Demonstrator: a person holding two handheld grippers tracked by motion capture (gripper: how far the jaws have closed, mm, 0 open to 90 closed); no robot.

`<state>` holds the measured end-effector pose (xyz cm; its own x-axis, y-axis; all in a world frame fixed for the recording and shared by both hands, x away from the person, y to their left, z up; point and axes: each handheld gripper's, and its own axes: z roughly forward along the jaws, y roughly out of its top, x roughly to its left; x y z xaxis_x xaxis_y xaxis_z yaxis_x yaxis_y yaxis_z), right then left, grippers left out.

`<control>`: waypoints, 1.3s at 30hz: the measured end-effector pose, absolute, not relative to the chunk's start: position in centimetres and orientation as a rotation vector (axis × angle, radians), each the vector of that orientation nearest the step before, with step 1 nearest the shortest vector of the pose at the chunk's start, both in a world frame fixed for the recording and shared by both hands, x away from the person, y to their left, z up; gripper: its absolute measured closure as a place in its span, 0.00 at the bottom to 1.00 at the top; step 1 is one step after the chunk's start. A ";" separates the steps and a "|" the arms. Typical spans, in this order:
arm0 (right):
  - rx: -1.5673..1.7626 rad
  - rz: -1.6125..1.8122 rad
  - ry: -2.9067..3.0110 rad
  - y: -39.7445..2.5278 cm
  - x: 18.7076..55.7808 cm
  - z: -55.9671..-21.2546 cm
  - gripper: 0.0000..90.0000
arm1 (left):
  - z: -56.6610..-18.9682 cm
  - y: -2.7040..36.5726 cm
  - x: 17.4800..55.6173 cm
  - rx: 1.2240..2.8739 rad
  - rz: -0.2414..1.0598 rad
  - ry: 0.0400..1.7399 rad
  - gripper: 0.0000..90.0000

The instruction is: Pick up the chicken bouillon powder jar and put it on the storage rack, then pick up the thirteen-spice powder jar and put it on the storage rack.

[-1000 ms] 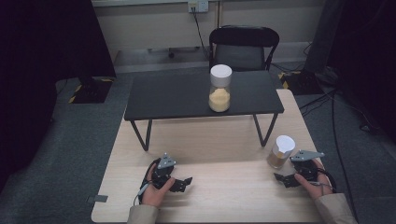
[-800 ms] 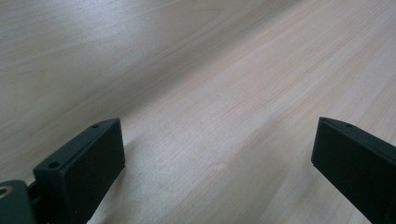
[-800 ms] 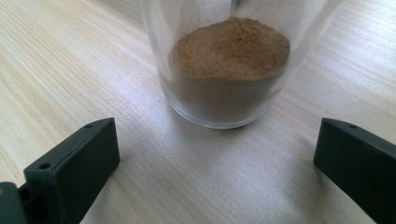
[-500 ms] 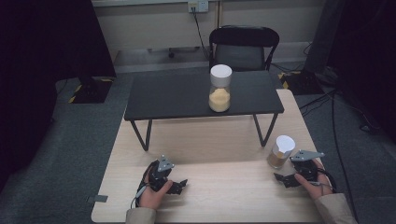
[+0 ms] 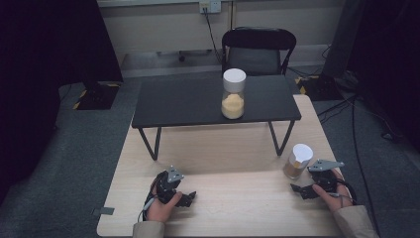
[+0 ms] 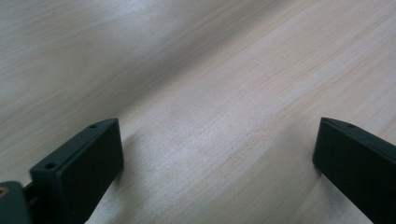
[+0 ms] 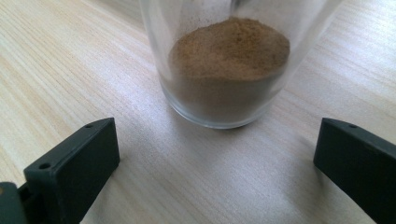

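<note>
A small glass jar (image 5: 297, 161) with a white lid and brown powder stands on the wooden table (image 5: 237, 153) at the right. My right gripper (image 5: 303, 191) rests just in front of it, open. In the right gripper view the jar (image 7: 229, 65) stands upright a short way beyond the right gripper (image 7: 217, 135), outside its jaws. A taller jar (image 5: 233, 96) with a white lid and yellow powder stands on the low black table (image 5: 188, 101). My left gripper (image 5: 187, 198) lies open near the front left. The left gripper (image 6: 215, 135) has bare wood between its jaws.
The black table stands on thin legs (image 5: 148, 144) across the far half of the wooden table. A black chair (image 5: 257, 49) sits behind it. Cables (image 5: 356, 109) run over the grey floor at the right. Light wood lies between the two hands.
The left gripper has shifted slightly back and settled lower on the wood. The right gripper and both jars have not moved.
</note>
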<state>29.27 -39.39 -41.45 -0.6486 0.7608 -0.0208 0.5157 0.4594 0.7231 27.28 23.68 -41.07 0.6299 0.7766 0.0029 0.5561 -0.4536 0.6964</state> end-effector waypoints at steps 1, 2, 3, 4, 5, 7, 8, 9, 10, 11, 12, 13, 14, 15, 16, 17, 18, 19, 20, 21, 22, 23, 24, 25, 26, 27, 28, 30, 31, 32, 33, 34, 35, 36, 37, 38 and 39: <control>1.082 1.001 2.372 -39.4 29.3 -41.4 0.00 | -41.1 23.7 27.2 2.175 0.424 1.036 0.00; 1.083 1.001 2.372 -39.4 29.3 -41.4 0.00 | -41.2 23.8 27.2 2.172 0.427 1.034 0.00; 1.082 1.001 2.372 -39.4 29.3 -41.5 0.00 | -41.4 23.8 27.1 2.163 0.430 1.035 0.00; 1.083 1.001 2.371 -39.4 29.3 -41.5 0.00 | -41.5 23.9 27.0 2.155 0.434 1.033 0.00; 1.083 1.001 2.372 -39.4 29.3 -41.4 0.00 | -41.7 24.0 26.9 2.147 0.438 1.030 0.00; 1.082 1.001 2.372 -39.4 29.3 -41.5 0.00 | -41.9 24.1 26.8 2.138 0.445 1.023 0.00; 1.082 1.001 2.372 -39.4 29.3 -41.4 0.00 | -41.9 24.1 26.8 2.138 0.445 1.023 0.00; 1.082 1.001 2.373 -39.4 29.3 -41.4 0.00 | -41.9 24.1 26.8 2.136 0.444 1.024 0.00; 1.082 1.001 2.373 -39.4 29.3 -41.4 0.00 | -41.9 24.1 26.8 2.137 0.444 1.024 0.00; 1.081 1.001 2.373 -39.4 29.3 -41.4 0.00 | -41.9 24.1 26.8 2.136 0.444 1.024 0.00; 1.081 1.001 2.374 -39.4 29.3 -41.4 0.00 | -41.9 24.1 26.8 2.137 0.445 1.023 0.00; 1.081 1.002 2.374 -39.4 29.3 -41.4 0.00 | -41.9 24.1 26.8 2.136 0.444 1.025 0.00; 1.081 1.002 2.374 -39.4 29.4 -41.4 0.00 | -41.9 24.1 26.8 2.137 0.445 1.023 0.00; 1.081 1.001 2.374 -39.4 29.4 -41.4 0.00 | -41.9 24.1 26.8 2.137 0.445 1.024 0.00; 1.082 1.001 2.374 -39.4 29.4 -41.4 0.00 | -41.9 24.1 26.8 2.136 0.444 1.025 0.00; 1.081 1.001 2.375 -39.4 29.4 -41.4 0.00 | -41.9 24.1 26.8 2.136 0.445 1.025 0.00; 1.080 1.001 2.375 -39.5 29.4 -41.4 0.00 | -41.9 24.0 26.8 2.135 0.444 1.026 0.00; 1.077 1.002 2.377 -39.5 29.4 -41.4 0.00 | -41.9 24.0 26.8 2.135 0.444 1.026 0.00; 1.080 1.003 2.375 -39.6 29.5 -41.4 0.00 | -41.9 24.0 26.8 2.135 0.444 1.026 0.00; 1.089 1.003 2.371 -39.6 29.5 -41.4 0.00 | -41.9 24.0 26.8 2.135 0.444 1.026 0.00; 1.099 0.997 2.364 -39.6 29.5 -41.4 0.00 | -41.9 24.0 26.8 2.135 0.444 1.026 0.00; 1.108 0.996 2.361 -39.6 29.5 -41.3 0.00 | -41.9 24.0 26.8 2.135 0.444 1.026 0.00; 1.114 0.998 2.358 -39.7 29.5 -41.3 0.01 | -41.9 24.0 26.8 2.135 0.444 1.026 0.00; 1.119 1.005 2.355 -39.8 29.5 -41.3 0.02 | -41.9 24.0 26.8 2.135 0.444 1.025 0.00; 1.122 1.012 2.351 -39.9 29.5 -41.2 0.02 | -41.9 24.0 26.8 2.136 0.444 1.025 0.00; 1.121 1.008 2.344 -39.8 29.4 -41.2 0.02 | -41.9 24.0 26.8 2.136 0.444 1.025 0.00; 1.123 1.001 2.338 -39.7 29.4 -41.0 0.01 | -41.9 24.0 26.8 2.136 0.444 1.025 0.00; 1.124 1.015 2.335 -39.8 29.4 -40.9 0.02 | -41.9 24.0 26.8 2.136 0.444 1.025 0.00; 1.120 1.017 2.329 -39.7 29.4 -40.8 0.02 | -41.9 24.0 26.8 2.136 0.444 1.025 0.00; 1.121 1.019 2.323 -39.6 29.4 -40.6 0.02 | -41.9 24.0 26.8 2.135 0.444 1.025 0.00; 1.118 1.021 2.320 -39.5 29.4 -40.5 0.02 | -41.9 24.0 26.8 2.135 0.444 1.025 0.00; 1.111 1.029 2.317 -39.5 29.4 -40.4 0.02 | -41.9 24.0 26.8 2.135 0.444 1.025 0.00; 1.111 1.031 2.310 -39.4 29.3 -40.2 0.01 | -41.9 24.0 26.8 2.137 0.445 1.023 0.00; 1.115 1.037 2.302 -39.3 29.2 -40.1 0.01 | -41.9 24.0 26.8 2.137 0.445 1.023 0.00; 1.114 1.051 2.300 -39.3 29.3 -40.0 0.02 | -41.9 24.0 26.8 2.137 0.445 1.023 0.00; 1.109 1.066 2.297 -39.3 29.3 -39.9 0.01 | -41.9 24.0 26.8 2.136 0.445 1.023 0.00; 1.108 1.074 2.293 -39.3 29.3 -39.8 0.02 | -41.9 24.0 26.8 2.137 0.445 1.023 0.00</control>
<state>29.31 -39.28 -39.77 -0.6194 0.7850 -0.0056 0.4984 0.3988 0.7698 26.83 23.98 -41.90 0.6266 0.7794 0.0017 0.5329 -0.4301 0.7287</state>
